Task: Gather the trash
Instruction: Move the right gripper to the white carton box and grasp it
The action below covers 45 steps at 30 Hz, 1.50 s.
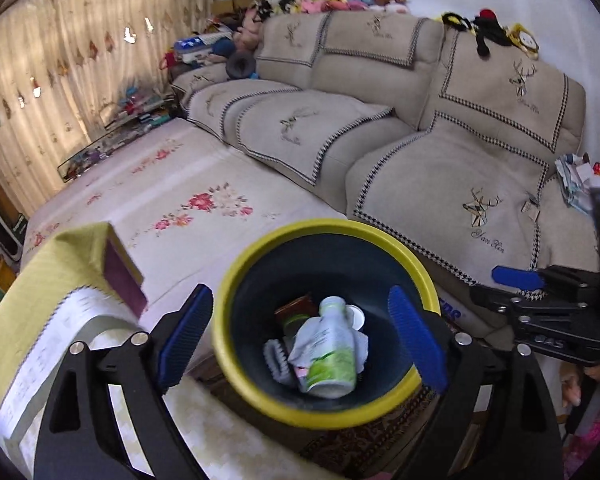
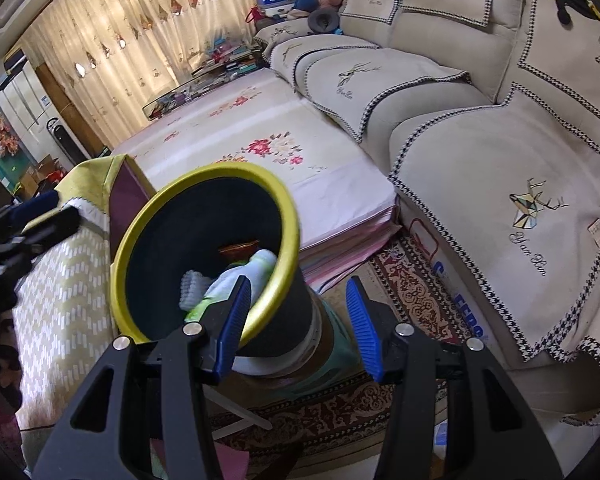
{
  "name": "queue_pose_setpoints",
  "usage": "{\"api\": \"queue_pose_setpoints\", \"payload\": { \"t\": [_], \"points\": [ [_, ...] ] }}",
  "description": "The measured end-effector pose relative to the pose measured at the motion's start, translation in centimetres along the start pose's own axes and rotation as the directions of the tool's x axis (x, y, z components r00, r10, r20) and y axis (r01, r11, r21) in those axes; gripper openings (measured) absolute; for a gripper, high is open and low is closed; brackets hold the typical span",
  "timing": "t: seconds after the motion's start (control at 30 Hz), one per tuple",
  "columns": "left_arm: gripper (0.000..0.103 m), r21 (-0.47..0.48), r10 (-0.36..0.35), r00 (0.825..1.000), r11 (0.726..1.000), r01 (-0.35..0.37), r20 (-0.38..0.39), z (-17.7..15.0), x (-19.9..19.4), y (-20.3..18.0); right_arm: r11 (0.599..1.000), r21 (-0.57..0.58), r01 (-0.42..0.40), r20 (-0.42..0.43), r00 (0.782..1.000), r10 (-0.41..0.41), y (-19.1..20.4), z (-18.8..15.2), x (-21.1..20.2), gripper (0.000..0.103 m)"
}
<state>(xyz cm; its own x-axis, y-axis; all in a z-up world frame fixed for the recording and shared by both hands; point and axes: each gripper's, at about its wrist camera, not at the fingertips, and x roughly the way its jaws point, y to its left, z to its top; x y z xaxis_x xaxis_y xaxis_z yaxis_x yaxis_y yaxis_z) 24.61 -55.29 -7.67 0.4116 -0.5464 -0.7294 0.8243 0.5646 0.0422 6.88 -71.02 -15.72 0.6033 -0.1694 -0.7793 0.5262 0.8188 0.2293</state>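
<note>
The left gripper [image 1: 300, 340] is hanging over the open mouth of the bin [image 1: 260, 256], its jaws standing wide with nothing between the pads. One blue pad is sitting outside the yellow rim on the left and the other is over the rim's right side.

Inside the bin, a white bottle with a green label [image 1: 332, 356] is lying on its side against the dark wall, resting on crumpled pale paper [image 1: 304, 344]. A white ribbed piece [image 1: 274, 354] is lying at the bin's left inner wall, and a brown packet [image 1: 296, 308] is tucked behind the bottle.

The right gripper [image 2: 296, 328] is reaching in at the bin [image 2: 152, 216] from its right side, jaws partly apart. Its left pad is overlapping the yellow rim while the right pad is standing clear of the bin's outside, so whether the wall is being pinched cannot be told.

The bin is tilting beside the corner of a table with a yellow-green cloth [image 1: 60, 264], with a patterned rug [image 2: 412, 292] below. A beige sofa [image 1: 420, 152] is running along the back.
</note>
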Motion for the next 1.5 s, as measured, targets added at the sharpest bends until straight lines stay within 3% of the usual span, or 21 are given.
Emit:
{"api": "queue_pose_setpoints", "payload": {
  "t": [0.27,0.4,0.53,0.67,0.77,1.0,1.1,1.17,1.3,1.4,1.5],
  "points": [
    [0.098,-0.120,0.035,0.997,0.992,-0.026,0.071,-4.4,-8.9,5.4,0.995,-0.084,-0.053,-0.021,0.998,0.052,5.3,-0.8,0.2,0.048],
    [0.098,-0.199,0.089,0.992,0.977,-0.070,0.089,-8.5,-14.1,9.4,0.983,-0.157,-0.093,-0.027,0.996,0.090,9.8,-1.1,-0.1,0.048],
    [0.098,-0.285,0.187,0.976,0.947,-0.150,0.108,-13.5,-19.7,14.0,0.960,-0.244,-0.140,-0.049,0.990,0.132,15.4,-1.9,-0.1,0.049],
    [0.098,-0.382,0.310,0.945,0.890,-0.250,0.103,-18.8,-25.3,18.4,0.918,-0.343,-0.198,-0.091,0.980,0.177,22.2,-3.4,0.5,0.049],
    [0.098,-0.457,0.421,0.904,0.820,-0.344,0.075,-23.8,-30.0,21.4,0.875,-0.412,-0.254,-0.129,0.967,0.220,27.7,-4.9,0.7,0.049],
    [0.098,-0.603,0.576,0.817,0.658,-0.451,0.018,-32.9,-38.8,25.9,0.745,-0.548,-0.380,-0.221,0.925,0.309,40.0,-9.5,0.5,0.049],
    [0.098,-0.630,0.591,0.807,0.627,-0.458,0.001,-35.3,-40.6,27.0,0.705,-0.565,-0.429,-0.249,0.903,0.350,44.4,-11.0,0.0,0.053],
    [0.098,-0.631,0.586,0.810,0.627,-0.457,-0.005,-35.9,-40.7,27.1,0.694,-0.555,-0.458,-0.258,0.888,0.380,47.1,-12.0,-0.5,0.057],
    [0.098,-0.610,0.557,0.831,0.658,-0.441,0.001,-35.4,-39.5,27.0,0.705,-0.512,-0.490,-0.244,0.870,0.427,50.9,-13.1,-1.3,0.077],
    [0.098,-0.593,0.539,0.842,0.683,-0.426,0.016,-34.3,-38.5,26.1,0.723,-0.510,-0.465,-0.217,0.884,0.415,53.3,-13.6,-1.4,0.087],
    [0.098,-0.581,0.531,0.847,0.697,-0.420,0.025,-34.2,-38.0,25.9,0.757,-0.482,-0.442,-0.221,0.897,0.383,55.1,-13.7,-0.3,0.088]
  ]
}}
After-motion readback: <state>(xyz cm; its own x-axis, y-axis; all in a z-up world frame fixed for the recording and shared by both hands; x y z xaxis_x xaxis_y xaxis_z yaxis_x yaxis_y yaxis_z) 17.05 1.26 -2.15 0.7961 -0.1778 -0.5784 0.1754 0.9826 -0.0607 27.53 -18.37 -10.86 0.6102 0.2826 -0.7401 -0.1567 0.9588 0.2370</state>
